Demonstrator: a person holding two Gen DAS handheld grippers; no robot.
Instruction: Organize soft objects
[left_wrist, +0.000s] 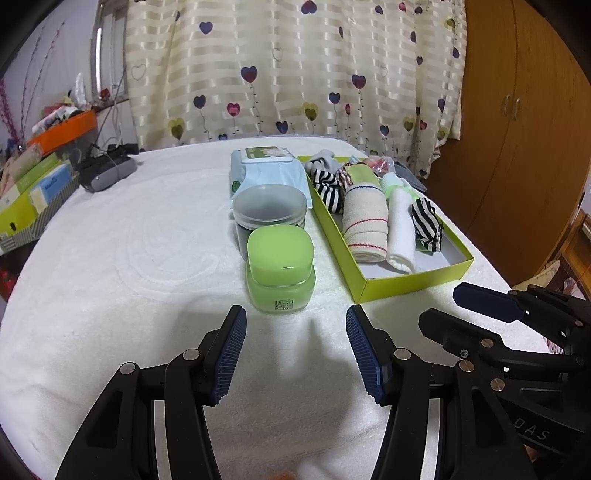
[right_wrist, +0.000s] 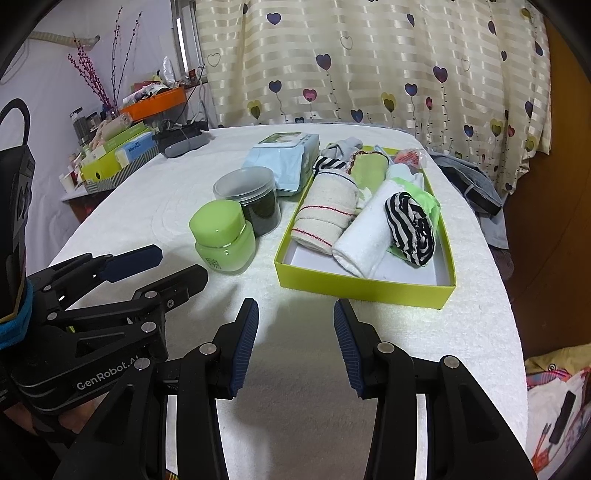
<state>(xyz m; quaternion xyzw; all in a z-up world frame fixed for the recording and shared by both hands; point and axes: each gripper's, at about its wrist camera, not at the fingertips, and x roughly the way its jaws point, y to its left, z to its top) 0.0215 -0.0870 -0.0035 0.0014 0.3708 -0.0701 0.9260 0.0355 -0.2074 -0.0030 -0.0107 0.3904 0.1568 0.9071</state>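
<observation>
Most of the soft things already lie in the green box, so by my reading the task is near its end. Going left to right: the left gripper (left_wrist: 295, 354) hovers low over the white-covered desk (left_wrist: 110, 277), its fingers wide apart and holding nothing. Just ahead of it stands the green jar (left_wrist: 280, 269), with a clear-lidded dark jar (left_wrist: 269, 206) touching it behind, and a pack of wipes (left_wrist: 266, 170) farther back; these are hard or packaged items and stand outside the box. Next comes the green box (right_wrist: 362, 286), which holds a striped cream roll (right_wrist: 325, 210), a rolled white towel (right_wrist: 364, 236) beside it, and a black-and-white striped cloth (right_wrist: 412, 229) at the right, with more small soft pieces crowded at its far end. A grey sock (right_wrist: 341, 146) hangs over the far rim, only partly inside as far as I can tell; tucking it in seems the likely remainder. The right gripper (right_wrist: 295, 343) waits in front of the box, fingers also spread wide and empty.
</observation>
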